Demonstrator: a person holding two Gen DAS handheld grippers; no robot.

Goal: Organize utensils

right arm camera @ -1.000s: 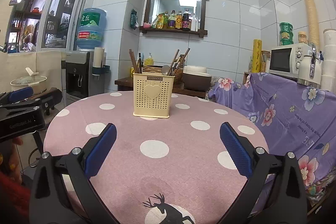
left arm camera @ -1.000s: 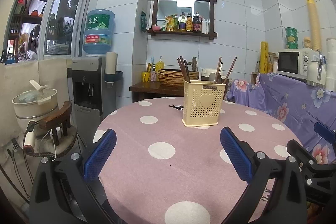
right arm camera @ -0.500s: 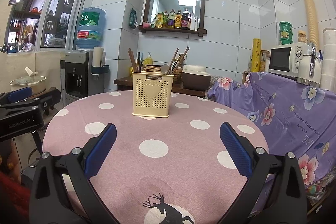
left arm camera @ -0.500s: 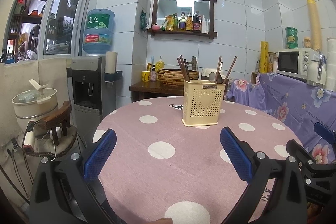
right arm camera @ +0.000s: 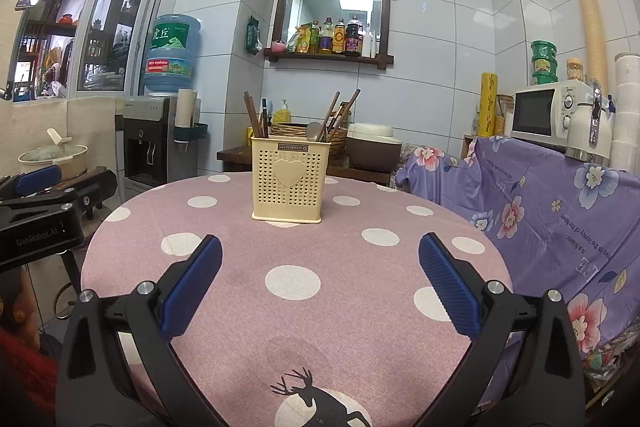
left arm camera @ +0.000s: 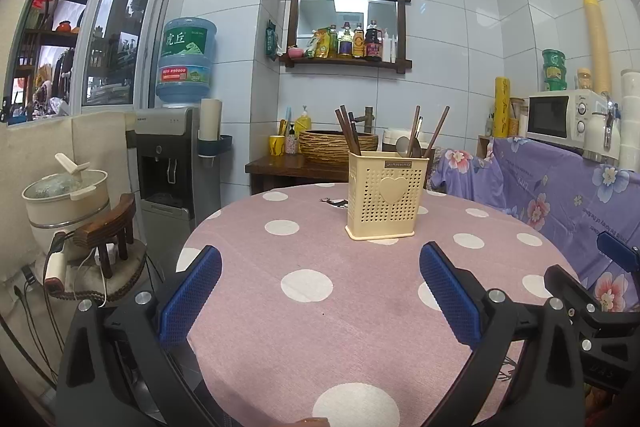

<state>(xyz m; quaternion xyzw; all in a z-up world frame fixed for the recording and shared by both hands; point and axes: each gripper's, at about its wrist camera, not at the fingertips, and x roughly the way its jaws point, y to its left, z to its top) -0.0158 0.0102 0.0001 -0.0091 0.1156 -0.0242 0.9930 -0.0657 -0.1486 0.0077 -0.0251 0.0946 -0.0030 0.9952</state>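
Note:
A cream perforated utensil holder (left arm camera: 382,197) (right arm camera: 289,182) with a heart on its front stands upright near the middle of the round table (left arm camera: 360,307) (right arm camera: 344,307), which wears a pink polka-dot cloth. Dark chopsticks (left arm camera: 346,131) (right arm camera: 252,115) and a metal spoon (left arm camera: 401,146) (right arm camera: 314,131) stick up out of it. My left gripper (left arm camera: 320,291) is open over the near left of the table, with nothing between its blue pads. My right gripper (right arm camera: 320,287) is open too, empty, facing the holder from the near edge.
A water dispenser (left arm camera: 172,163) and a stool with a pot (left arm camera: 66,195) stand left of the table. A purple floral cloth (right arm camera: 560,203) covers a counter on the right, with a microwave (right arm camera: 548,115) on it. A dark side table (left arm camera: 296,169) with a woven basket stands behind.
Both grippers have drifted only slightly; the holder sits a little higher in each view. Nothing was picked up or let go.

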